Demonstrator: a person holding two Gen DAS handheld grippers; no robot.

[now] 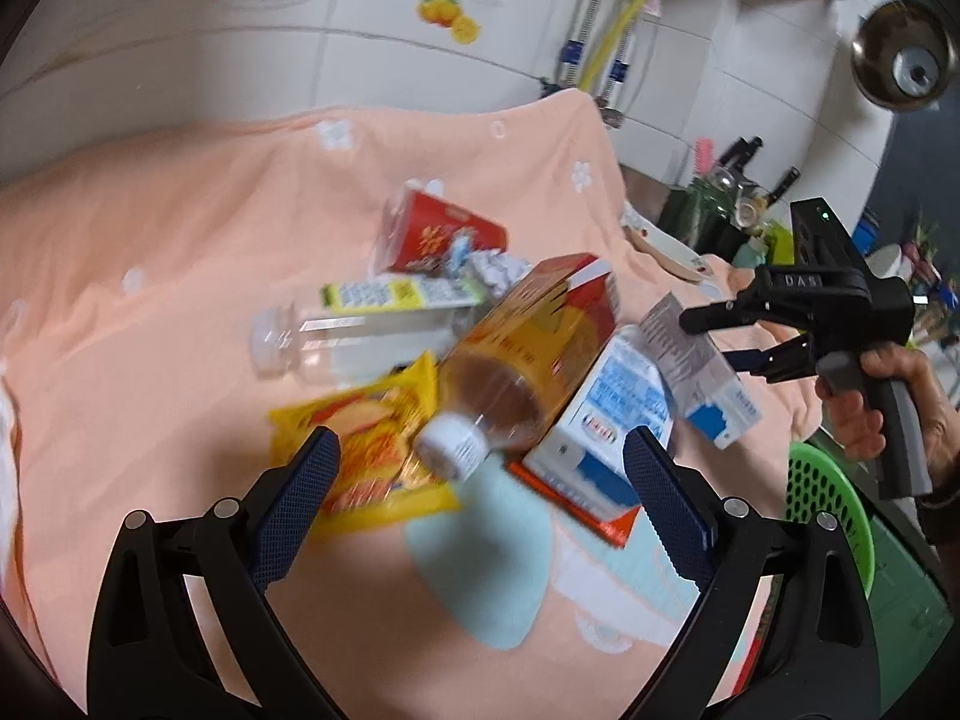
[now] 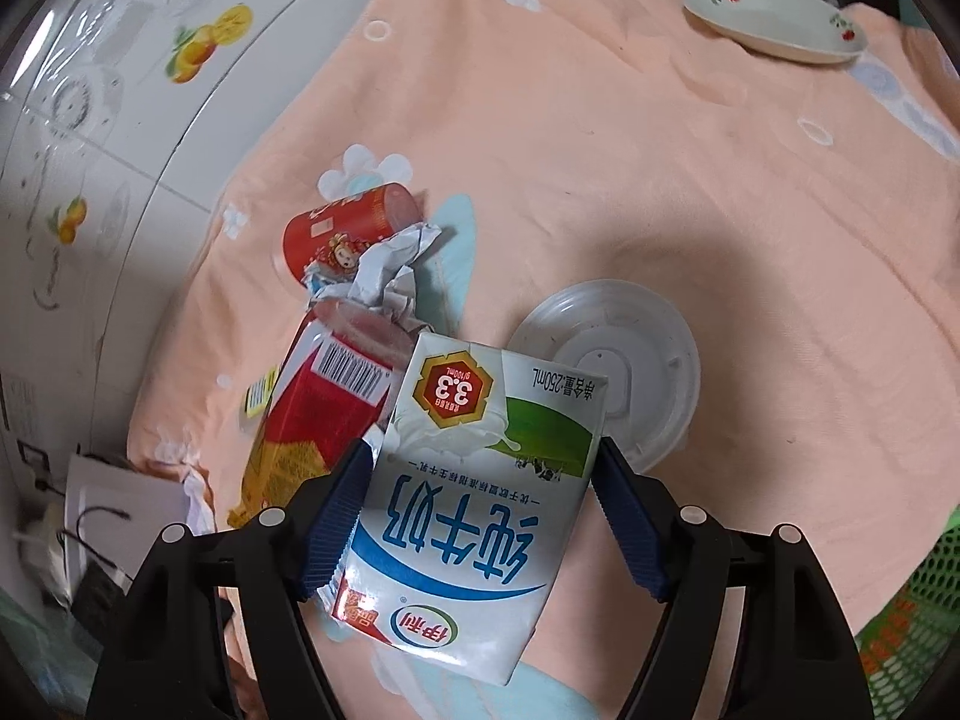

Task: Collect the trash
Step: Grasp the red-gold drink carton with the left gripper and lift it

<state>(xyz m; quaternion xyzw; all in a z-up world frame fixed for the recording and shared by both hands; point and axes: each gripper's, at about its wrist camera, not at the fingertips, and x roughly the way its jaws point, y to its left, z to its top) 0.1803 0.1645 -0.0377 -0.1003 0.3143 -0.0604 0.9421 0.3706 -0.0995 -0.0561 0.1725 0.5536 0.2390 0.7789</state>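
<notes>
My right gripper [image 2: 480,480] is shut on a white, blue and green milk carton [image 2: 474,480], with a pad pressed on each side. From the left wrist view, the right gripper [image 1: 720,336] holds that carton [image 1: 714,402] above the pile's right edge. My left gripper [image 1: 480,474] is open over the peach cloth [image 1: 180,300]. Beyond its fingertips lie a brown tea bottle [image 1: 516,384], a yellow snack wrapper [image 1: 372,450], a clear bottle [image 1: 336,342] and a blue-white carton [image 1: 600,426]. The left pads touch nothing.
A red carton [image 2: 348,222], crumpled paper [image 2: 390,270] and a red-orange box [image 2: 324,402] lie behind the held carton. A plastic lid [image 2: 630,360] rests on the cloth. A plate [image 2: 774,18] sits far right. A green mesh basket [image 1: 828,504] stands off the table's right edge.
</notes>
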